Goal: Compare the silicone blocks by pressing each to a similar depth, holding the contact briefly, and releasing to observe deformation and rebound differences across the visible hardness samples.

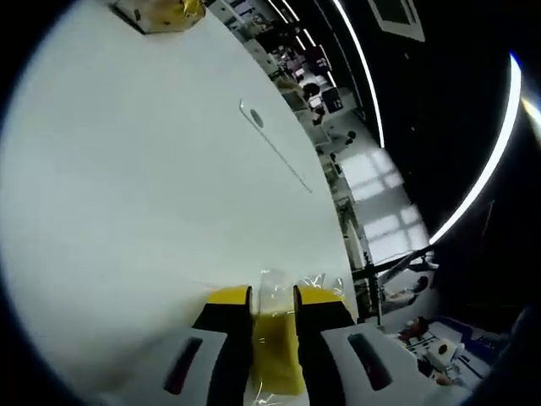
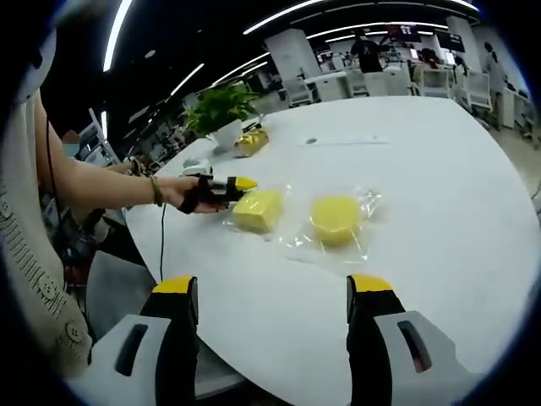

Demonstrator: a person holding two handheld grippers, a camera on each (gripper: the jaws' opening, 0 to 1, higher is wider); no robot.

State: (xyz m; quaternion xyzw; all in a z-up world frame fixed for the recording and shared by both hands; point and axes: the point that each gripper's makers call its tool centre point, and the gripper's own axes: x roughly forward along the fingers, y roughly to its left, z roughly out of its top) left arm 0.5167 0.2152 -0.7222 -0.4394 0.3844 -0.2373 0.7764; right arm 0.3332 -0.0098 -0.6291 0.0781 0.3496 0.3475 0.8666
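Left gripper (image 1: 272, 296), jaws narrow, pinches a bagged square yellow block (image 1: 275, 342) at the near edge of the white round table (image 1: 152, 186). In the right gripper view the same block (image 2: 257, 210) lies beside a round yellow block (image 2: 336, 219) (each in clear wrap). Right gripper (image 2: 272, 292) hovers above the table edge, jaws wide and holding nothing. A potted plant (image 2: 221, 110) stands behind the blocks.

Gold packet (image 1: 162, 12) cut off at edge
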